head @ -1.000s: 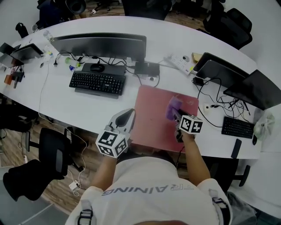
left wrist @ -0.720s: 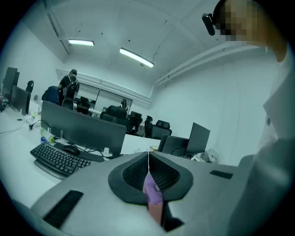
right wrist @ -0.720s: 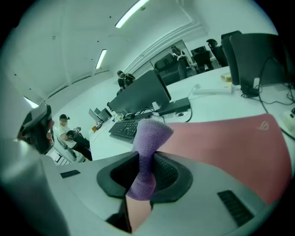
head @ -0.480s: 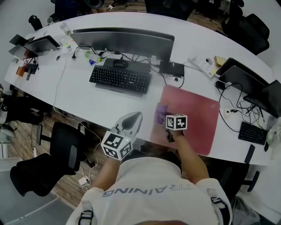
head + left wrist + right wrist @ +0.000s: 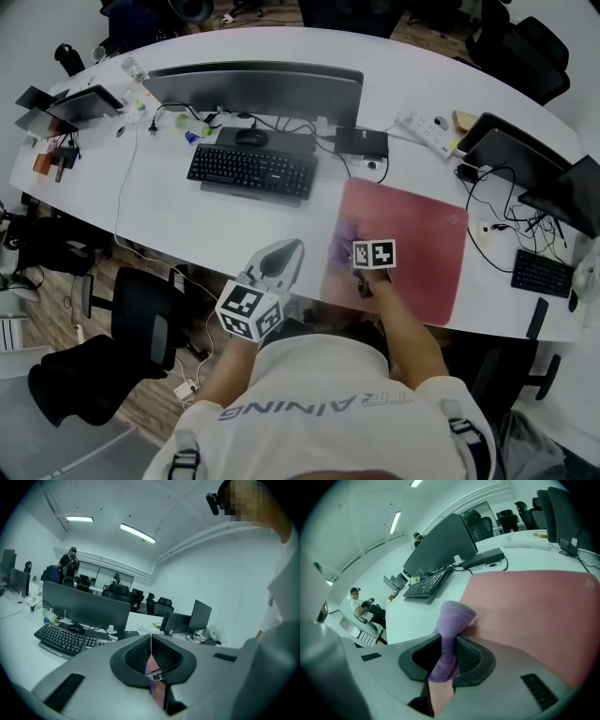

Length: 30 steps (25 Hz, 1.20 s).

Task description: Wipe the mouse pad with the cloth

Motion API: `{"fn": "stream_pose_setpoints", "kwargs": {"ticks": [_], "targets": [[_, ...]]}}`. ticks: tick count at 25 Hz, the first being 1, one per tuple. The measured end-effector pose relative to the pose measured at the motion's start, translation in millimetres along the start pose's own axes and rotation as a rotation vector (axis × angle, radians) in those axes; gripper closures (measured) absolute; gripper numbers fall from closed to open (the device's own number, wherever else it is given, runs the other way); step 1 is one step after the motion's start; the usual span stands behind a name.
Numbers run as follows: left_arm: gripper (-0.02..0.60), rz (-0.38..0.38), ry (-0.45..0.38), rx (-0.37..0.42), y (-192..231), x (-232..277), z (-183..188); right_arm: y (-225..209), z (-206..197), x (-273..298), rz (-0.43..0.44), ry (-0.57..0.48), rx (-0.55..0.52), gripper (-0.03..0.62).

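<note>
The one word I can read is "TRAINING", printed across the person's white shirt (image 5: pixel 319 403), upside down from my head view.

Right claw (image 5: pixel 361 257) holds purple cloth (image 5: pixel 341 246) on the red mouse pad (image 5: pixel 422 246).

Your left gripper (image 5: pixel 151 654) hangs with its jaws pressed together, empty; your right gripper (image 5: pixel 446 657), arm stretched forward, pinches the cloth (image 5: pixel 453 618).
</note>
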<state>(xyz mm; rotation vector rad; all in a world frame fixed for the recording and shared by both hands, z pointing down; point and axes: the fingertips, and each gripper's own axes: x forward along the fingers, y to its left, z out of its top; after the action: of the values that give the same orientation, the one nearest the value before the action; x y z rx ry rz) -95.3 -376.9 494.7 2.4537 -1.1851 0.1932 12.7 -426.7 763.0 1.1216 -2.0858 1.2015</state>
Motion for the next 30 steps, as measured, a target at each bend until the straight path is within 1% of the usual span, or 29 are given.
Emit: {"fn": "stream_pose_setpoints", "kwargs": {"ticks": [10, 18, 23, 30], "targets": [[0.549, -0.030, 0.003, 0.003, -51, 33, 0, -68, -15, -51, -0.033, 0.006, 0.054, 0.496], [0.549, -0.068, 0.000, 0.014, -107, 63, -2, -130, -34, -103, -0.055, 0.005, 0.111, 0.496], [0.549, -0.074, -0.017, 0.013, -137, 82, -3, -163, -43, -130, -0.061, -0.008, 0.130, 0.496], [0.549, -0.070, -0.042, -0.002, -173, 98, -12, -211, -60, -174, -0.095, -0.024, 0.152, 0.496]]}}
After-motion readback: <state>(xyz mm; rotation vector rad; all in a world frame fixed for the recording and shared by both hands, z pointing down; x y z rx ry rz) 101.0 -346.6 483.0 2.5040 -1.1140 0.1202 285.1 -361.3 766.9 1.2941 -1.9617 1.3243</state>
